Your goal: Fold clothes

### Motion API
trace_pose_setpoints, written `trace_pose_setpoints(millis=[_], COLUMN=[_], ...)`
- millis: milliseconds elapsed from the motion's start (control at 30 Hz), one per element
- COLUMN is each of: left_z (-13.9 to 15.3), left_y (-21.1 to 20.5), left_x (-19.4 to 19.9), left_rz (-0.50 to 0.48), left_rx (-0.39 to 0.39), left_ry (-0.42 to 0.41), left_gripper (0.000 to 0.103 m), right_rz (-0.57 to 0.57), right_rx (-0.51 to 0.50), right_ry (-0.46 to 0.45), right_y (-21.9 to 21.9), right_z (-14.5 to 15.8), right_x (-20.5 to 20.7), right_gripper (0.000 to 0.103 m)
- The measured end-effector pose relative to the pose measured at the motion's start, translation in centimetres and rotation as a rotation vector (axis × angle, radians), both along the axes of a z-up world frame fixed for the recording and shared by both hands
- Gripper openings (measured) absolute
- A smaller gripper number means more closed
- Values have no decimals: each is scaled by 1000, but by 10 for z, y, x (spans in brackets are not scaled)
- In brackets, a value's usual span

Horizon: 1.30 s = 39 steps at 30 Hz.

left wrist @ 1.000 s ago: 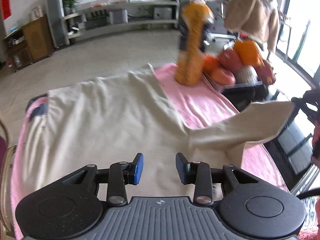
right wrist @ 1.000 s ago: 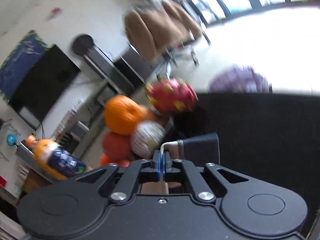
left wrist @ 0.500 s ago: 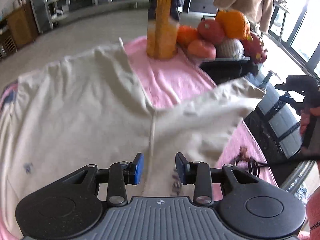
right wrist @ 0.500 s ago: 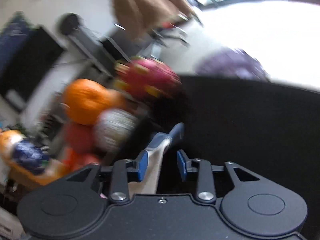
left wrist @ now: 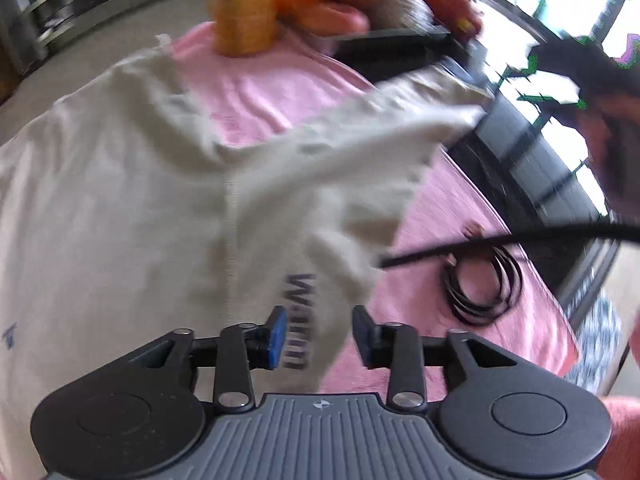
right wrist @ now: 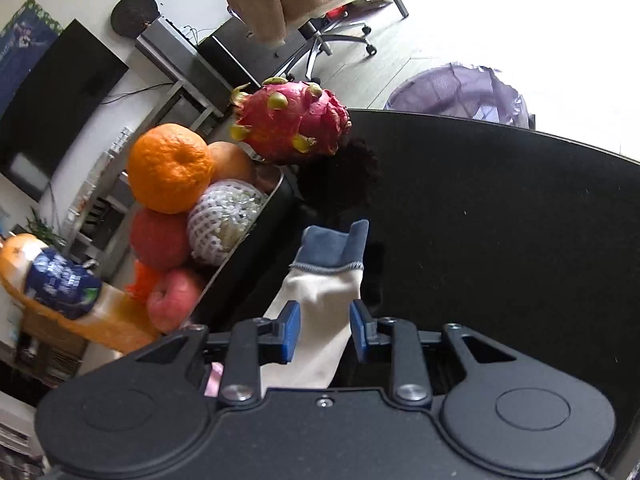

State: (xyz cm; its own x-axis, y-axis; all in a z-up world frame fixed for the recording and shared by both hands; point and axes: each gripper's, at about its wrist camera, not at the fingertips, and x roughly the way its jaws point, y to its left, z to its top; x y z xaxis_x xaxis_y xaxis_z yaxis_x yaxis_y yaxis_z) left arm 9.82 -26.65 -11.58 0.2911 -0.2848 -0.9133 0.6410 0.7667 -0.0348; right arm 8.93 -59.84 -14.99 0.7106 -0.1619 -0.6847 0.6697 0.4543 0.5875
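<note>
A cream sweatshirt (left wrist: pixel 120 200) lies spread on a table draped in pink cloth (left wrist: pixel 440 216). Its sleeve (left wrist: pixel 360 148) stretches to the upper right, toward a black surface. My left gripper (left wrist: pixel 318 334) hovers close over the shoulder area with dark printed letters. Its jaws are opening, and the fabric lies under the gap without being pinched. In the right wrist view the sleeve (right wrist: pixel 320 296), ending in a blue cuff (right wrist: pixel 334 246), rests on the black surface (right wrist: pixel 500 220). It lies between the fingers of my right gripper (right wrist: pixel 324 334), whose jaws are closing; the pads do not clearly press it.
A tray holds an orange (right wrist: pixel 170 168), a dragon fruit (right wrist: pixel 292 120) and other fruit left of the sleeve. An orange juice bottle (right wrist: pixel 60 284) lies beside it. A coiled black cable (left wrist: pixel 480 280) sits on the pink cloth at the right. A person's hand (left wrist: pixel 608 140) shows, blurred.
The left gripper sank closer to the sweatshirt and moved toward its shoulder. The right gripper, shut on the cuff a second ago, let go; the sleeve now lies on the black surface.
</note>
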Motion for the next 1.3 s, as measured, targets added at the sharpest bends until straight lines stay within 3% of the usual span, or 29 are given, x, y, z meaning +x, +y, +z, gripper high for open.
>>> trace_pose_setpoints(millis=[167,233,267,433,467,667,767,833,900,1000,1133,1300], left_z=[-21,-28,-31,-32,-32,-32,-31,-26,-20,0,29,47], left_y=[-17,-15,-13,-11,-11,-7,-6,-2,4,24,68,148], left_x=[-16,-18,-18,-17,-17,-12,-13,-15,-17,-25,-30,-28], left_rz=[-107,-130,-138,-181,-190,-208,-221,-203,-183,-127,5,227], left_rx=[86,103,111,105,105,82,80,62,41,-1,-48,-67], left_ry=[-68,-86,-87,-97,-97,-70,-69,-63,-61,-81,-120,-175], left_gripper=[40,28,13,10,10,10,11,12,15,20,27,28], right_rz=[-72,-98,-110,-84,-68,-91,-32,-14,-26,-36,20,183], right_rx=[121,98,86,56,48,-186,-225,-220,-216,-222,-301,-415], right_ry=[-44,-43,-42,-34,-26,-97,-6,76,97,-9,-148,-228], right_y=[-18,-26,-30,-43,-43,-36,-31,-29,-26,-11,36,116], right_z=[-28,-32,-34,-42,-42,-2,-7,-12,-4,40,104,141], right_x=[6,7,8,22,26,28,41,46,42,17,-19,-45], right_gripper=[28,28,26,15,8,4,6,10,15,25,27,36])
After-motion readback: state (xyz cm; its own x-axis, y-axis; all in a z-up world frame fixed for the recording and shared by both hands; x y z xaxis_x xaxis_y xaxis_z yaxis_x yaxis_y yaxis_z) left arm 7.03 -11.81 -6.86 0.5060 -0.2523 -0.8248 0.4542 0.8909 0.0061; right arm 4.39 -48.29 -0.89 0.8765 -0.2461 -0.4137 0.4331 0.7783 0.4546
